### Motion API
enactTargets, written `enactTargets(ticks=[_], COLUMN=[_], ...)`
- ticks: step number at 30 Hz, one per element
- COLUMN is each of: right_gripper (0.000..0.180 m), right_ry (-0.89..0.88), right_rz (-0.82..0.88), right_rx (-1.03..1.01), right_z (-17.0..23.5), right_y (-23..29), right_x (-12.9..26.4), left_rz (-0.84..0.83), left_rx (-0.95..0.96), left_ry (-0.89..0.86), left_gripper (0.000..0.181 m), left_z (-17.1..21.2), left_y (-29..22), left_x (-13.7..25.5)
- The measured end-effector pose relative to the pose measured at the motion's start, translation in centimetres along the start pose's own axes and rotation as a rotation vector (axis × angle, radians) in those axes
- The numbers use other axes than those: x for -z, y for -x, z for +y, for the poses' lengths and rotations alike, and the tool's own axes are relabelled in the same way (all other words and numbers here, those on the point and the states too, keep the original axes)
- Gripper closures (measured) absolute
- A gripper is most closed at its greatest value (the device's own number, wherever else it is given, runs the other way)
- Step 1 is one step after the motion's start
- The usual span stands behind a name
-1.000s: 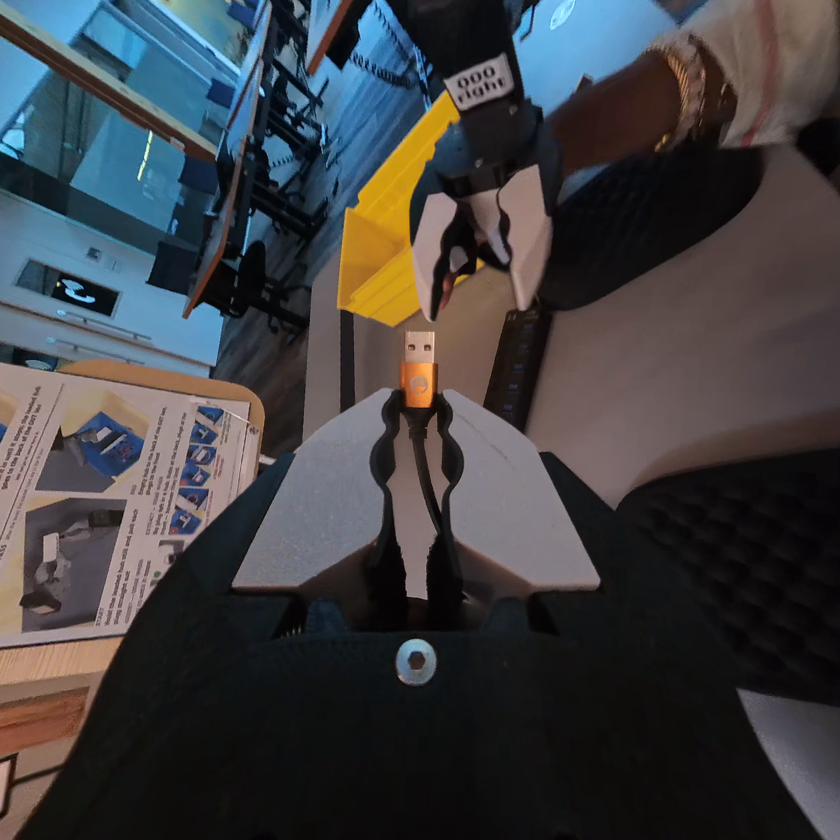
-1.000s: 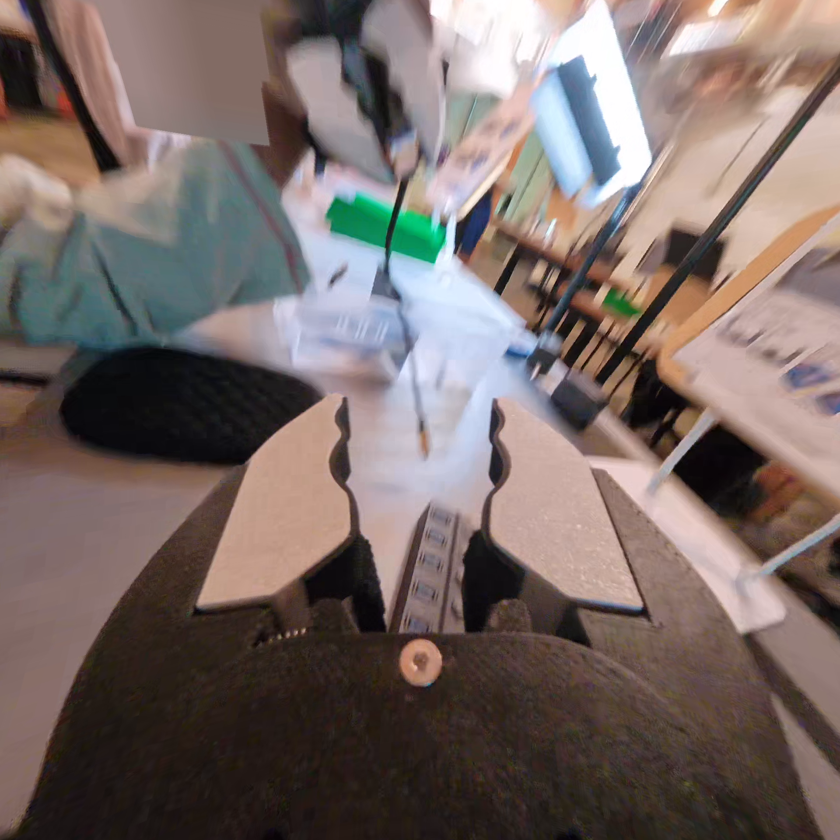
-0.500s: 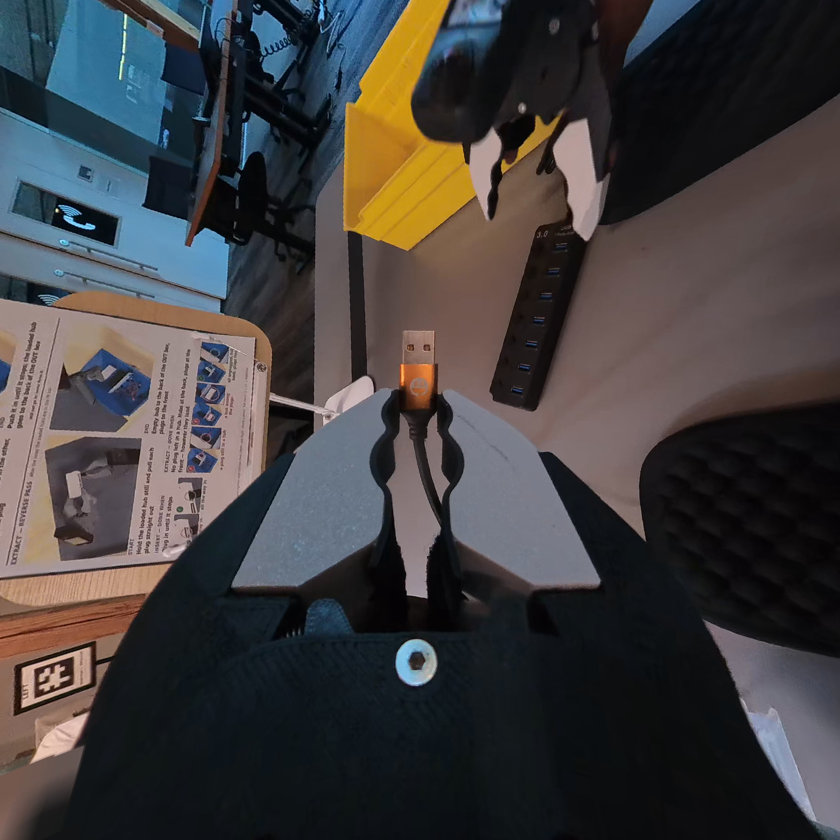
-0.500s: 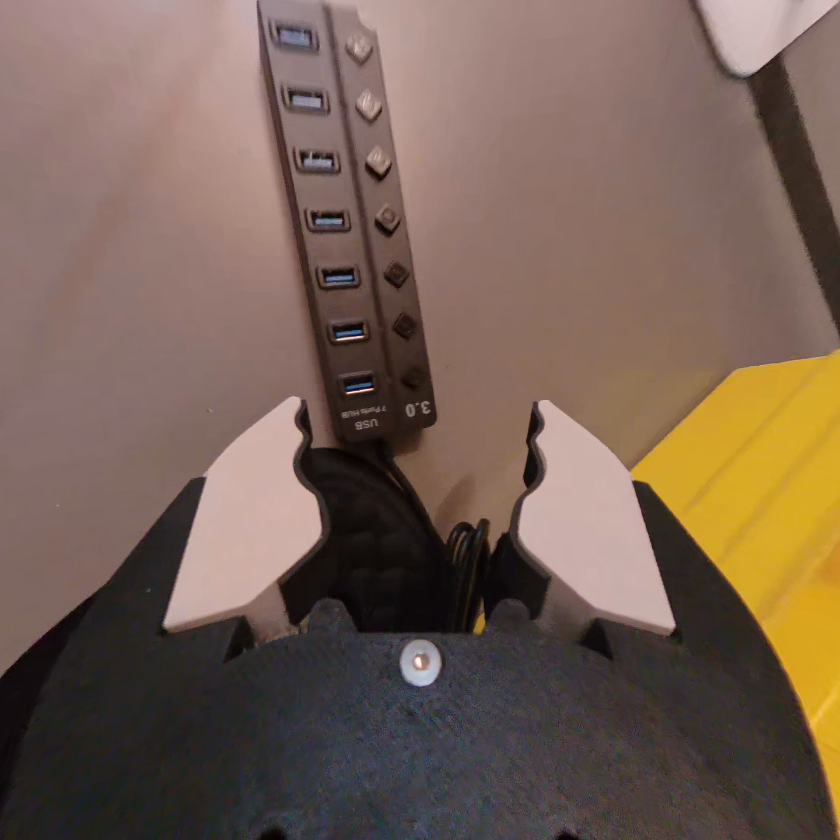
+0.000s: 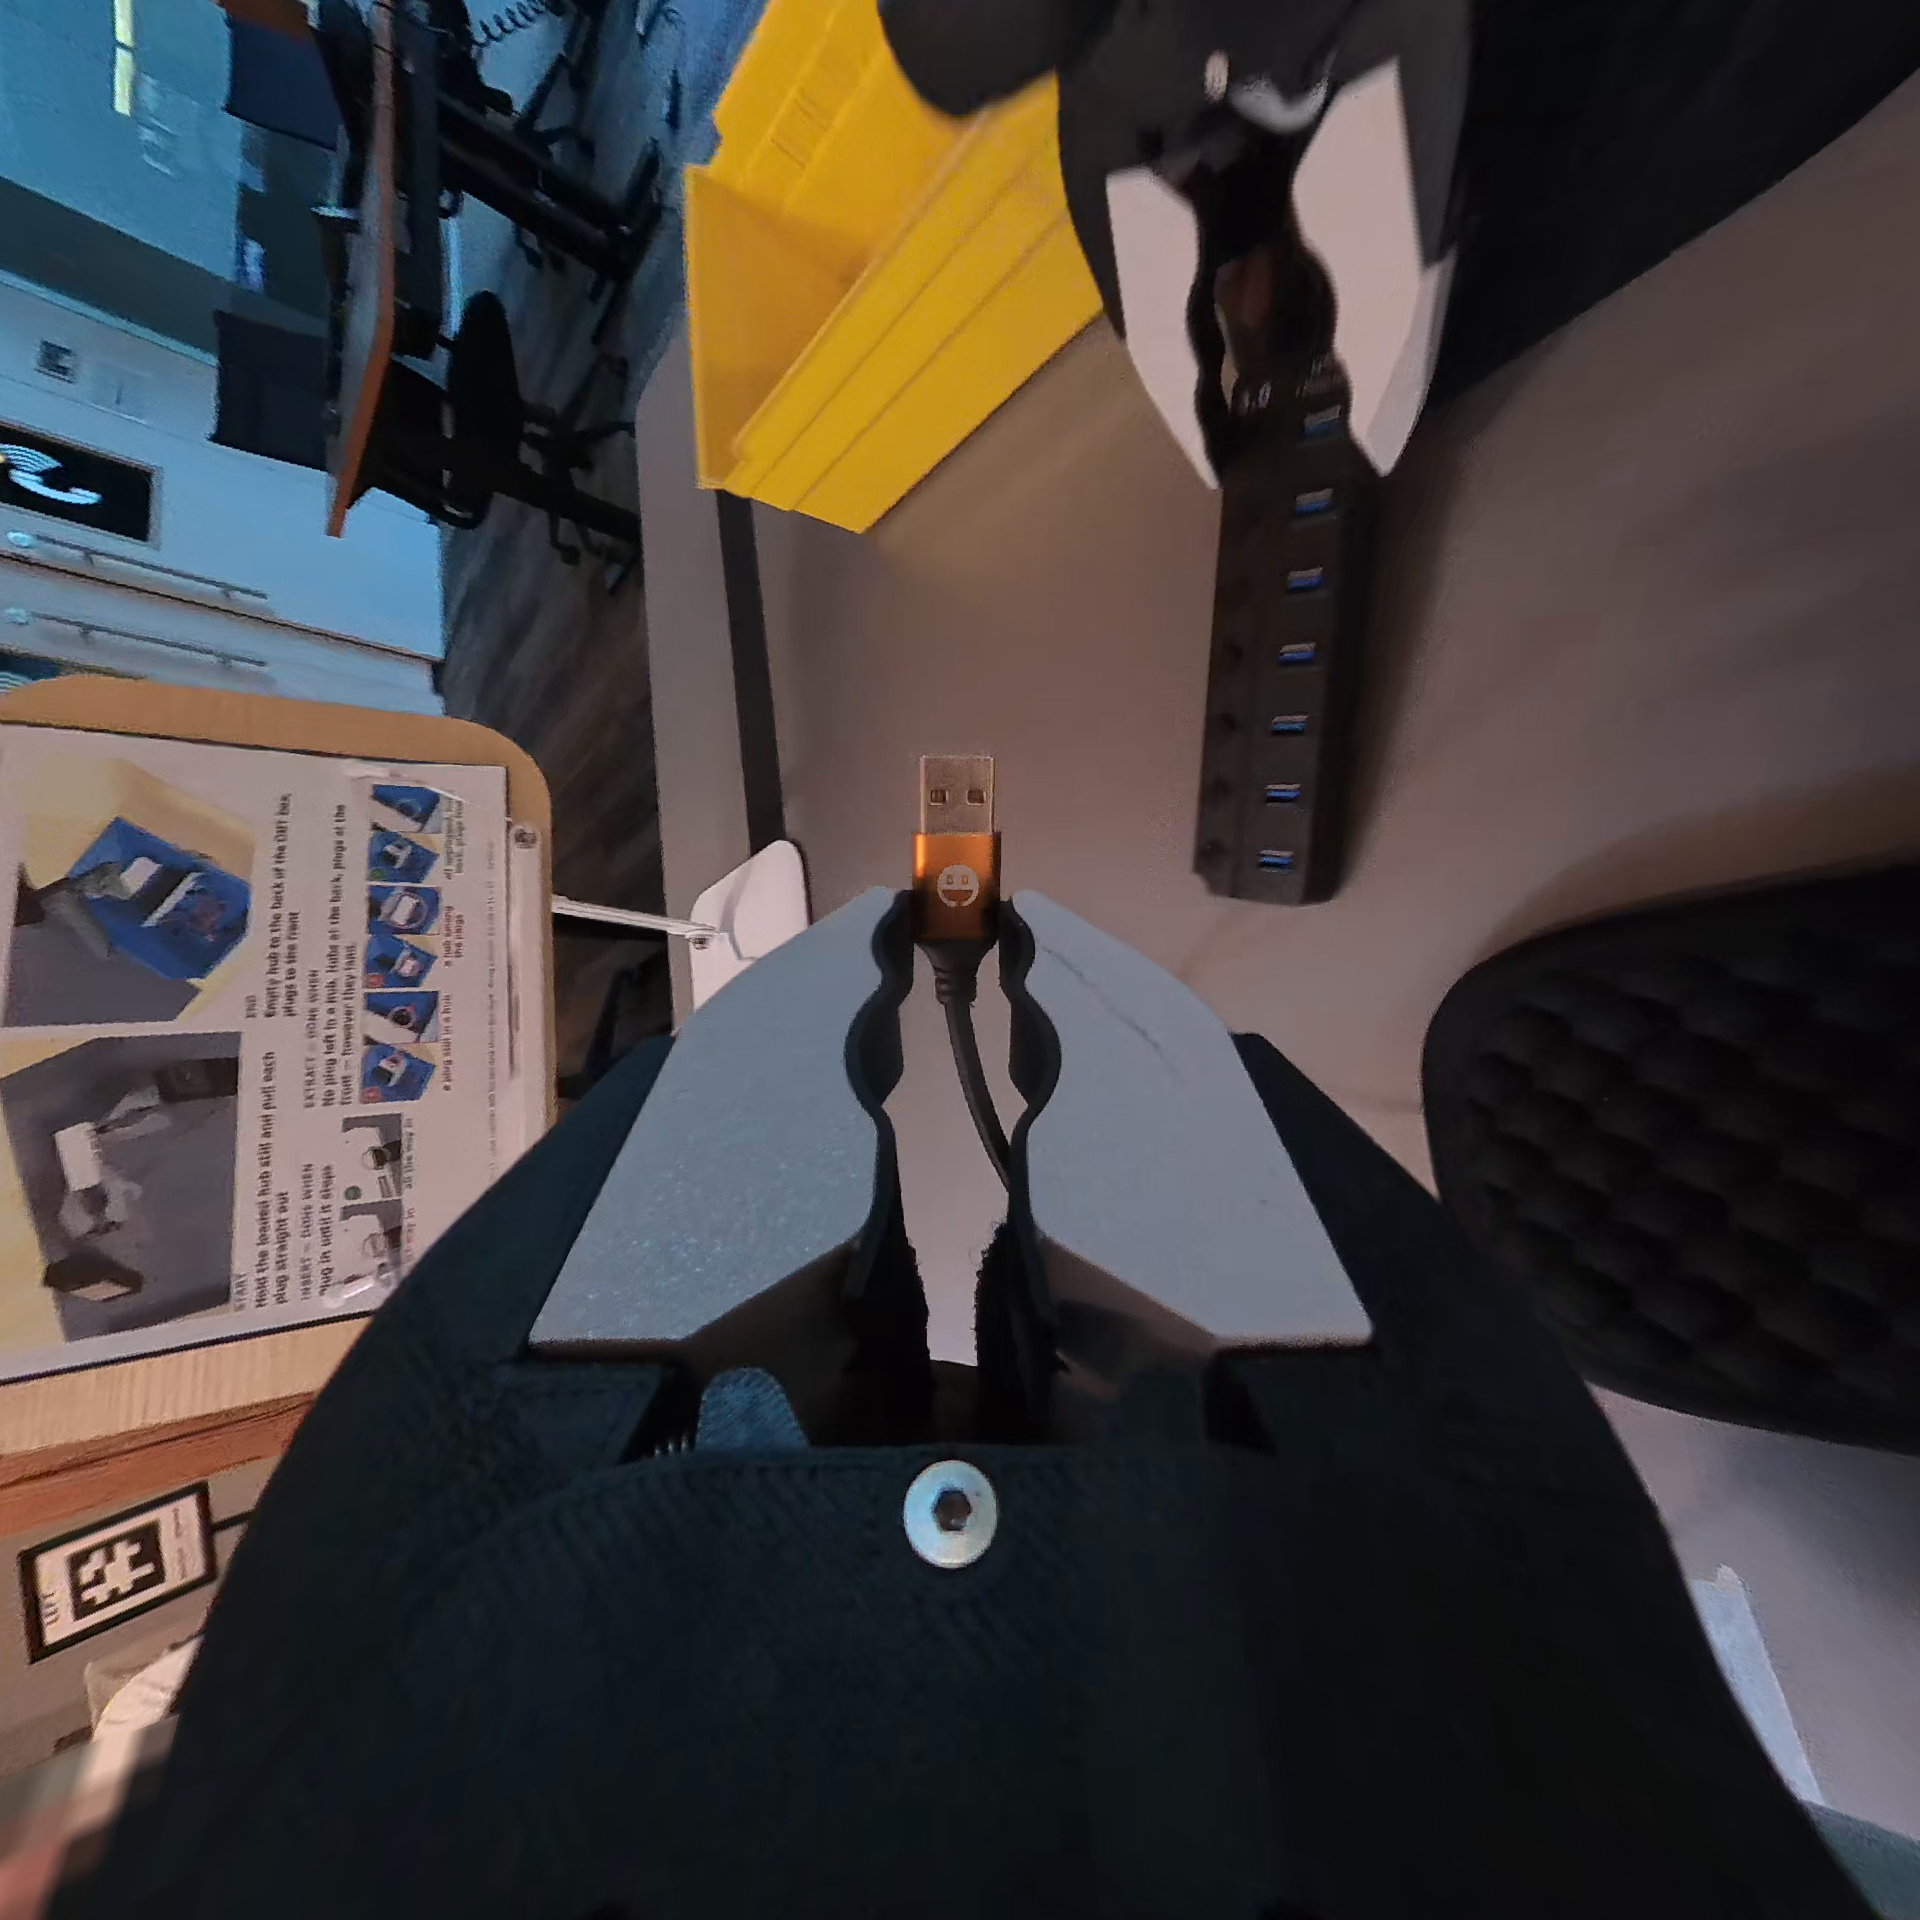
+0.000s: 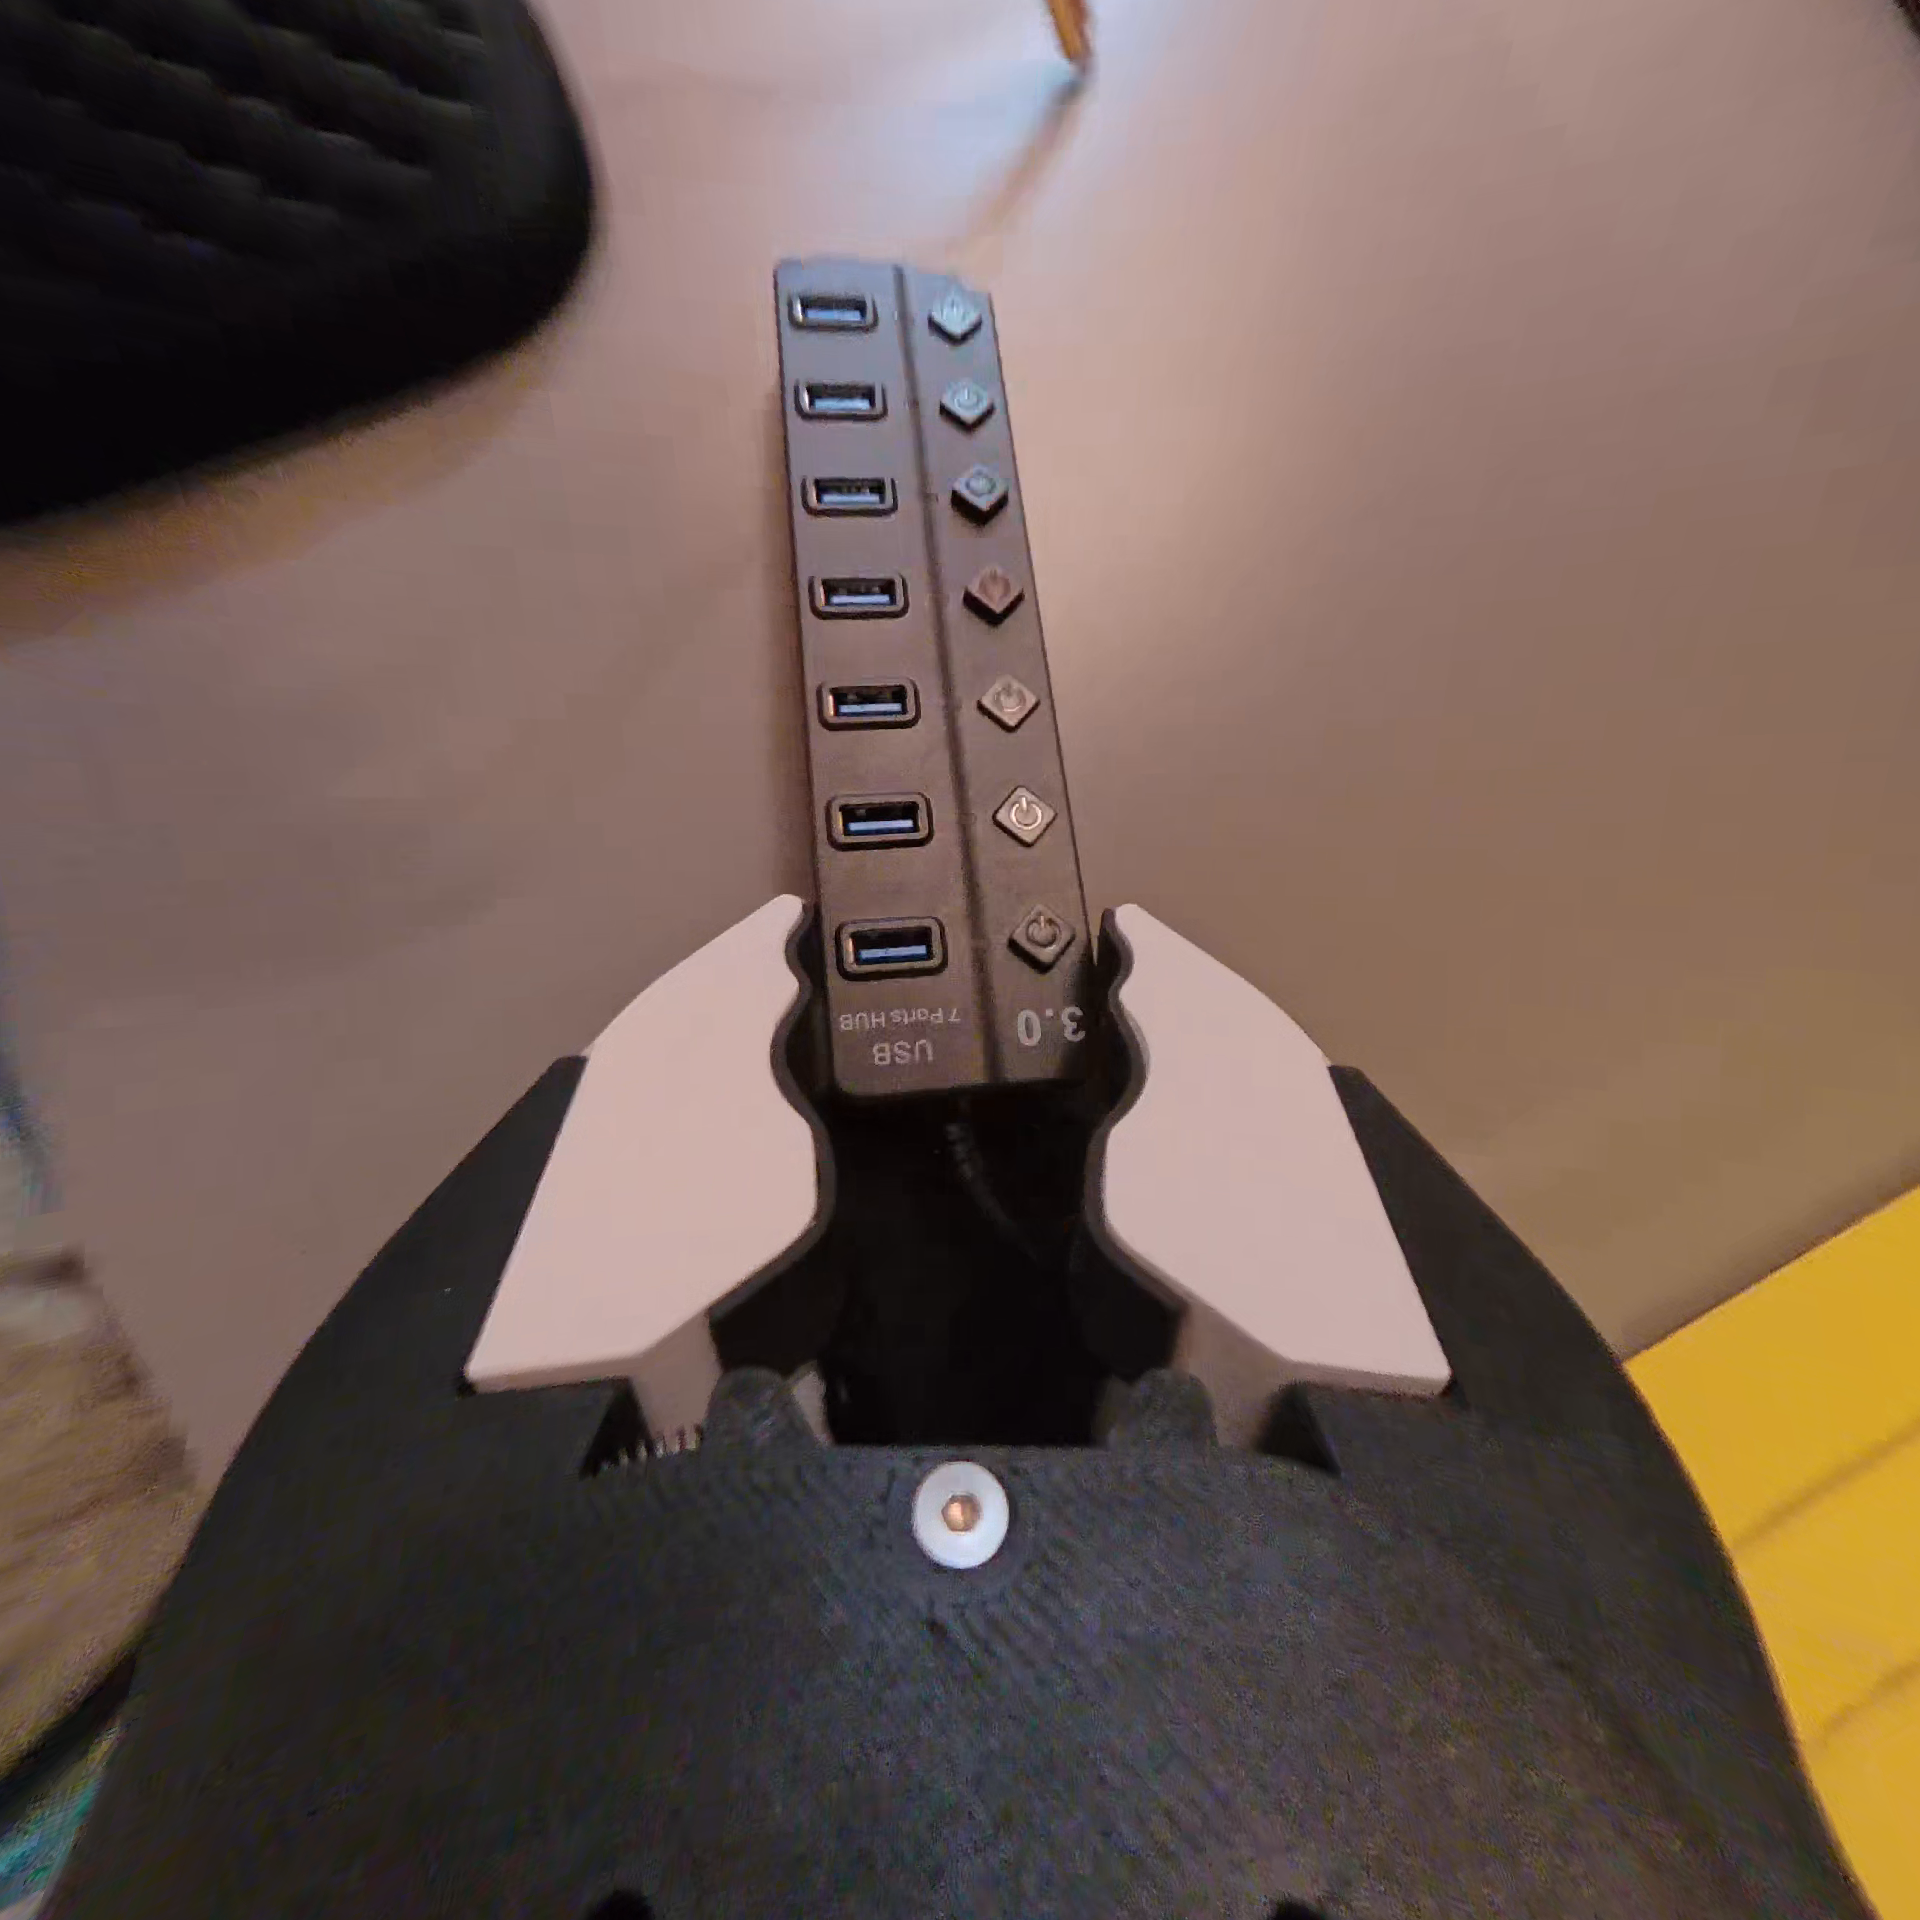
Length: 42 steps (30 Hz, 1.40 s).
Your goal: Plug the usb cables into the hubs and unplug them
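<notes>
In the left wrist view the left gripper [image 5: 954, 914] clamps the stiff orange collar of the USB plug [image 5: 955, 831], metal tip clear above the counter [image 5: 1039, 644], while in the right wrist view the right gripper [image 6: 951, 971] brackets the near end of the light, rigid hub [image 6: 914, 665], seemingly pinching its sides.
</notes>
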State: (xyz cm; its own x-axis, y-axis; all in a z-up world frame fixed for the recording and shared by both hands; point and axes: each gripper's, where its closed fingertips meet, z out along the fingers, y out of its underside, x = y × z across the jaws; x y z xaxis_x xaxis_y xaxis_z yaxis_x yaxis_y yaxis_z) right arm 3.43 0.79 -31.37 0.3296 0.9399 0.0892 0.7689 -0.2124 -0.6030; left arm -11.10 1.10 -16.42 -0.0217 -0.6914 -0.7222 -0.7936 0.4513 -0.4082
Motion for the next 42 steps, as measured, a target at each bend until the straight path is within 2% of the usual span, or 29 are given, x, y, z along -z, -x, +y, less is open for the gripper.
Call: enactTargets(ticks=[1, 4, 8, 10, 13, 15, 18, 20, 23, 27, 34, 37, 40, 42], right_gripper=[0.129, 0.129, 0.129, 0.129, 0.129, 0.128, 0.144, 0.146, 0.146, 0.163, 0.165, 0.165, 0.165, 0.165], right_ry=[-0.010, -0.010, -0.024, -0.009, -0.075, -0.254, -0.559, -0.563, -0.453, -0.430, -0.447, -0.549, -0.756, -0.944], right_rz=[-0.018, -0.054, -0.026, -0.047, -0.060, -0.024, 0.001, 0.019, -0.007, -0.032, 0.070, 0.130, 0.148, 0.101], right_rx=[0.033, 0.118, 0.134, 0.126, 0.122, 0.124, 0.185, 0.246, 0.243, 0.253, 0.331, 0.314, 0.189, 0.071], right_z=[0.1, 1.4, 2.9, 4.0, 3.6, 0.5, -4.8, -6.0, -6.1, -6.5, -6.8, -7.2, -7.6, -7.9], right_y=[0.9, 2.8, 3.6, 3.9, 3.8, 3.6, 4.9, 5.7, 6.1, 6.6, 6.1, 4.7, 2.6, 1.6], right_x=[0.6, 2.2, 2.9, 2.8, 3.2, 4.6, 6.6, 5.7, 3.2, 2.2, 3.0, 4.9, 8.3, 10.9], left_rz=[0.026, 0.167, 0.368, 0.465, 0.521, 0.539, 0.568, 0.571, 0.573, 0.577, 0.542, 0.400, 0.095, -0.021], left_rx=[-0.003, -0.015, -0.058, -0.073, -0.050, -0.001, 0.067, 0.066, 0.040, 0.015, 0.032, 0.098, 0.321, 0.529], left_ry=[0.016, 0.132, 0.378, 0.429, 0.371, 0.313, 0.241, 0.219, 0.222, 0.216, 0.165, 0.075, -0.147, -0.473], left_gripper=[0.165, 0.165, 0.165, 0.165, 0.165, 0.165, 0.165, 0.165, 0.165, 0.165, 0.165, 0.160, 0.132, 0.128], left_z=[-0.1, -0.5, -1.3, -2.0, -3.6, -4.3, -5.0, -5.2, -5.5, -6.0, -6.4, -7.2, -8.9, -11.4], left_y=[-0.6, -3.4, -8.2, -10.3, -11.3, -11.3, -11.4, -11.5, -11.8, -12.1, -11.3, -8.6, -3.1, -1.2], left_x=[-0.3, -1.5, -4.6, -6.0, -7.9, -8.4, -8.3, -8.2, -8.0, -7.7, -7.8, -7.4, -5.9, -2.8])
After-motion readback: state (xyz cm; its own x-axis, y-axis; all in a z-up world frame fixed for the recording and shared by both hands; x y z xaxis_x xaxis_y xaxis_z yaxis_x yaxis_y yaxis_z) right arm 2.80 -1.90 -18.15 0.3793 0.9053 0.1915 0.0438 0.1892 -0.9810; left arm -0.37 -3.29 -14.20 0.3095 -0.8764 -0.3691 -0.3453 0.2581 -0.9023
